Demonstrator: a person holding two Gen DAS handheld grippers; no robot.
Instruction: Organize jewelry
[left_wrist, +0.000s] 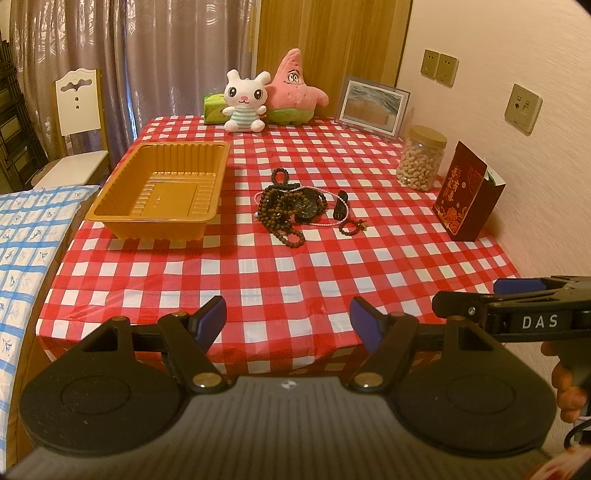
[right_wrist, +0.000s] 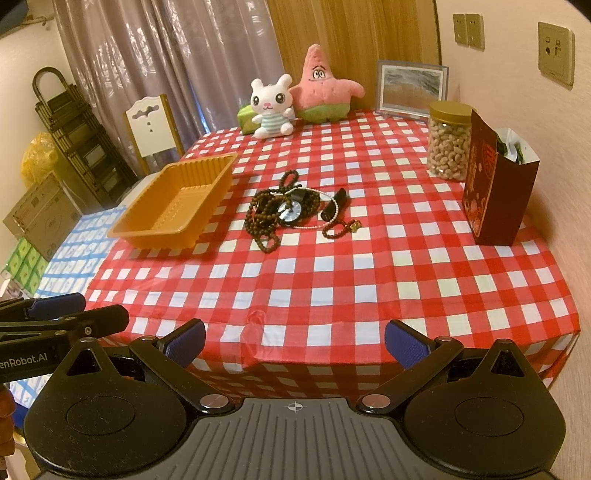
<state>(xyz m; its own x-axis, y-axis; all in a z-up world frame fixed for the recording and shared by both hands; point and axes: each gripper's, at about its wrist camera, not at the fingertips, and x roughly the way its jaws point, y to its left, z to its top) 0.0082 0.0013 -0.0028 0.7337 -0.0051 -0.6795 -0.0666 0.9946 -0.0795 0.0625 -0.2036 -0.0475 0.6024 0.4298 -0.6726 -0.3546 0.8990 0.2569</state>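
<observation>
A pile of jewelry (left_wrist: 295, 206) lies mid-table: dark bead strands, a black watch (left_wrist: 308, 211), a pink-white bead chain and a black tube (left_wrist: 340, 208). It also shows in the right wrist view (right_wrist: 291, 212). An empty orange plastic tray (left_wrist: 162, 192) stands left of the pile and also shows in the right wrist view (right_wrist: 177, 203). My left gripper (left_wrist: 288, 325) is open and empty at the table's near edge. My right gripper (right_wrist: 294, 343) is open and empty, also at the near edge, to the right of the left one.
On the red checked tablecloth (left_wrist: 280, 269): two plush toys (left_wrist: 273, 92) and a green tissue box at the back, a picture frame (left_wrist: 373, 105), a jar of cashews (left_wrist: 421, 158) and a dark red gift bag (left_wrist: 467, 192) on the right. A chair and a blue-checked bed stand left.
</observation>
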